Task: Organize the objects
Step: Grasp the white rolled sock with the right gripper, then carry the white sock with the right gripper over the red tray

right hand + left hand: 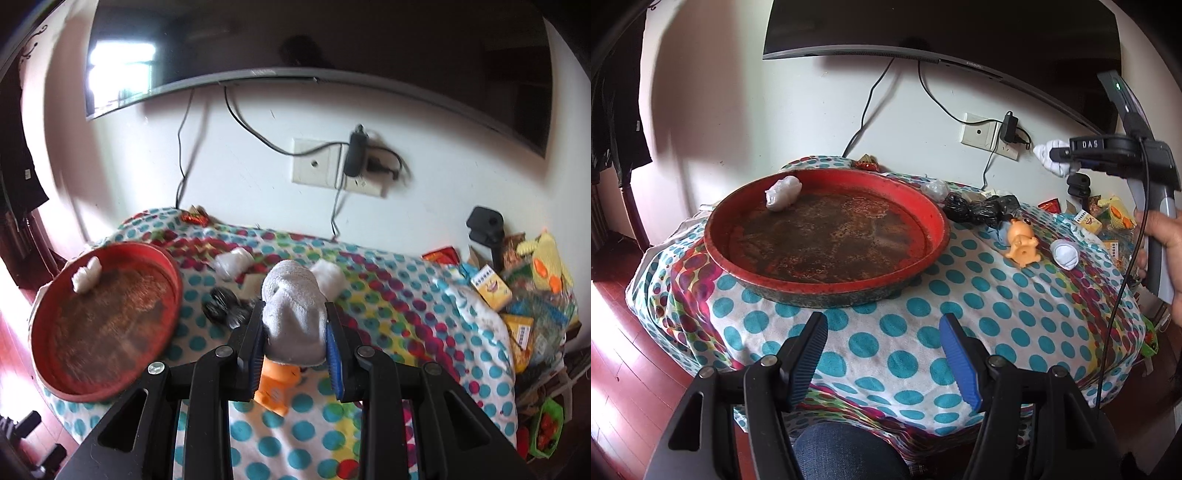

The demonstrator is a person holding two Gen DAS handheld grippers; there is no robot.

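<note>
My right gripper point(295, 326) is shut on a rolled grey-white sock point(291, 302) and holds it in the air above an orange toy figure point(275, 386). The left wrist view shows that gripper point(1054, 153) raised at the upper right with the sock point(1060, 168) in its tips. My left gripper point(882, 332) stands open and empty over the dotted cloth, in front of the round red tray point(713, 236). A white sock roll point(783, 192) lies at the tray's far rim. A black sock bundle point(979, 210), the orange toy point(1021, 240) and a pale sock ball point(1065, 253) lie right of the tray.
Snack boxes and packets point(491, 286) crowd the table's right end beside a black stand point(485, 227). Cables hang from a wall socket point(317, 162) under a television point(942, 29). Two more white rolls point(234, 264) lie behind the held sock. A jeans-clad knee point(842, 454) is below.
</note>
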